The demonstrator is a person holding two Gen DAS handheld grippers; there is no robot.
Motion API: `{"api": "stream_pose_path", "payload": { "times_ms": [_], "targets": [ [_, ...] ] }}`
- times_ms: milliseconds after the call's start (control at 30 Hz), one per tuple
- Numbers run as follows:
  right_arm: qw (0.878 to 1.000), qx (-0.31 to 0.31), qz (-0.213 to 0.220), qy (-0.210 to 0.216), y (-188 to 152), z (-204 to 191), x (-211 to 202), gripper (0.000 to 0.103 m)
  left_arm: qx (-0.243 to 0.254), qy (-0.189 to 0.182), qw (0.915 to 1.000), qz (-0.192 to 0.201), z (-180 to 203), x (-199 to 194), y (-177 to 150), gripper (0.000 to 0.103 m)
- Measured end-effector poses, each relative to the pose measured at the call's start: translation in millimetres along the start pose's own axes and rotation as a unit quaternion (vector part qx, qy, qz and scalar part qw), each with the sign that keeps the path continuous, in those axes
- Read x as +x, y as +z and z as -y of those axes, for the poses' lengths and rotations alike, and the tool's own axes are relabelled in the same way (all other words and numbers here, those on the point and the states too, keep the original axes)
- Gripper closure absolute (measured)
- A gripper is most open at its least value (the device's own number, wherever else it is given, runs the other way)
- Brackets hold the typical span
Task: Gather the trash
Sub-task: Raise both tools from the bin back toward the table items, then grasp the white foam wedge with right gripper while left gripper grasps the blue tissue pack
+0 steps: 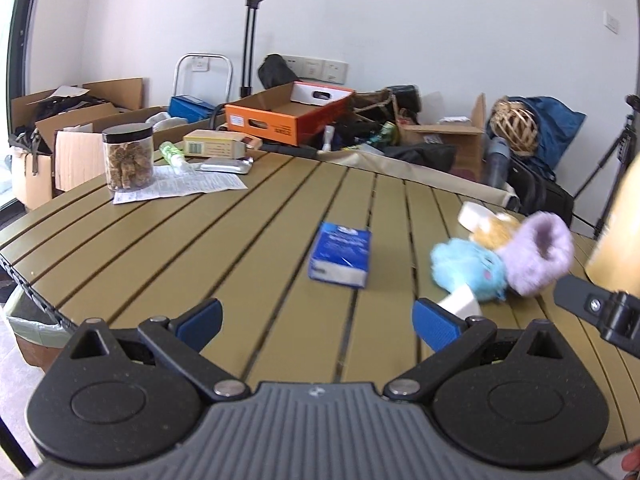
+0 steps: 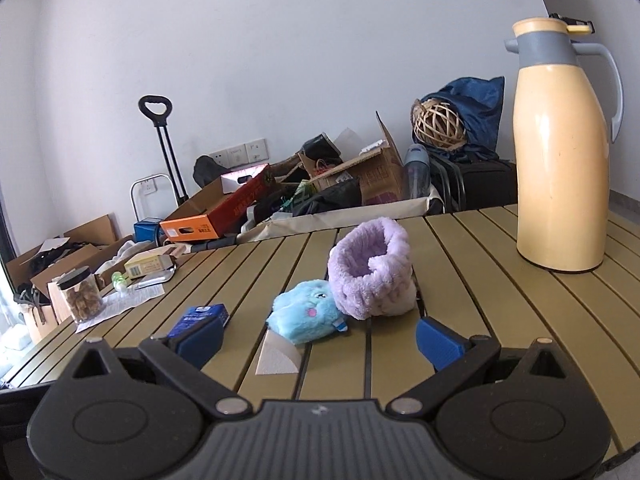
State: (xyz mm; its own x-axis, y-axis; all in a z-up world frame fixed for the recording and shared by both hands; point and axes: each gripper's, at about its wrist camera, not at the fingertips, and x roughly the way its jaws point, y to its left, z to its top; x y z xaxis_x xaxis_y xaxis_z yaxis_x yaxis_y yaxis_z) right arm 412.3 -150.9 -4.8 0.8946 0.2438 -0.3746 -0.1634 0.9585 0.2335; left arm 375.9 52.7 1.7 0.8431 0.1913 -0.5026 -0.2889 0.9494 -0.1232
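A slatted olive table [image 2: 500,280] stands before a white wall banked with boxes [image 2: 224,208], both claws [image 1: 318,320] [image 2: 320,338] gaping empty, the blue packet [image 1: 340,254] left of the plush toys [image 2: 304,312], a flask [image 2: 560,152] further right.

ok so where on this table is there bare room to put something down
Bare slats lie between the jar with its paper sheet and the blue box, and between the plush toys and the thermos. The far left corner is crowded.
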Motion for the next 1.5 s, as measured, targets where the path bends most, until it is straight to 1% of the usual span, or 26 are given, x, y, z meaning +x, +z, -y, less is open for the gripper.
{"api": "stream_pose_path", "payload": {
  "times_ms": [300, 467, 533, 700, 767, 833, 867, 967, 1000, 1033, 1067, 1133, 1267, 1367, 1500],
  "targets": [
    [1.0, -0.01, -0.029, 0.002, 5, -9, 44, 0.0, -0.015, 0.015, 0.9997, 0.008, -13, 27, 26, 0.0],
    [0.998, -0.044, -0.053, -0.001, -3, -25, 67, 0.002, -0.027, 0.014, 0.9995, 0.007, -22, 39, 37, 0.0],
    [0.997, -0.056, -0.06, -0.005, -5, -30, 75, 0.008, -0.03, 0.014, 0.9994, 0.01, -24, 41, 40, 0.0],
    [0.995, -0.067, -0.078, -0.008, -10, -39, 91, 0.019, -0.043, 0.004, 0.9991, 0.007, -29, 47, 44, 0.0],
    [0.994, -0.066, -0.086, -0.007, -12, -41, 96, 0.02, -0.045, 0.005, 0.999, 0.007, -30, 49, 45, 0.0],
    [0.994, -0.066, -0.092, -0.009, -14, -42, 99, 0.032, -0.046, 0.004, 0.9989, 0.008, -32, 50, 46, 0.0],
    [0.993, -0.066, -0.095, -0.008, -15, -43, 101, 0.034, -0.047, 0.003, 0.9989, 0.008, -32, 51, 46, 0.0],
    [0.993, -0.067, -0.1, -0.008, -16, -45, 105, 0.047, -0.041, 0.004, 0.9991, 0.007, -32, 53, 46, 0.0],
    [0.992, -0.068, -0.102, -0.007, -17, -46, 106, 0.054, -0.037, 0.007, 0.9993, 0.007, -32, 54, 46, 0.0],
    [0.992, -0.068, -0.104, -0.006, -17, -47, 108, 0.059, -0.032, 0.011, 0.9994, 0.008, -32, 55, 45, 0.0],
    [0.992, -0.068, -0.106, -0.004, -18, -48, 109, 0.06, -0.028, 0.013, 0.9995, 0.008, -32, 56, 45, 0.0],
    [0.992, -0.068, -0.109, 0.0, -20, -49, 109, 0.068, -0.022, 0.015, 0.9996, 0.007, -32, 57, 44, 0.0],
    [0.992, -0.071, -0.101, -0.004, -20, -51, 107, 0.07, -0.014, 0.013, 0.9998, 0.003, -31, 61, 43, 0.0],
    [0.994, -0.052, -0.097, 0.001, -19, -44, 105, 0.073, -0.008, 0.015, 0.9999, 0.003, -28, 63, 42, 0.0],
    [0.997, -0.04, -0.073, 0.0, -12, -31, 94, 0.074, 0.004, 0.014, 0.9999, 0.007, -19, 66, 41, 0.0]
  ]
}}
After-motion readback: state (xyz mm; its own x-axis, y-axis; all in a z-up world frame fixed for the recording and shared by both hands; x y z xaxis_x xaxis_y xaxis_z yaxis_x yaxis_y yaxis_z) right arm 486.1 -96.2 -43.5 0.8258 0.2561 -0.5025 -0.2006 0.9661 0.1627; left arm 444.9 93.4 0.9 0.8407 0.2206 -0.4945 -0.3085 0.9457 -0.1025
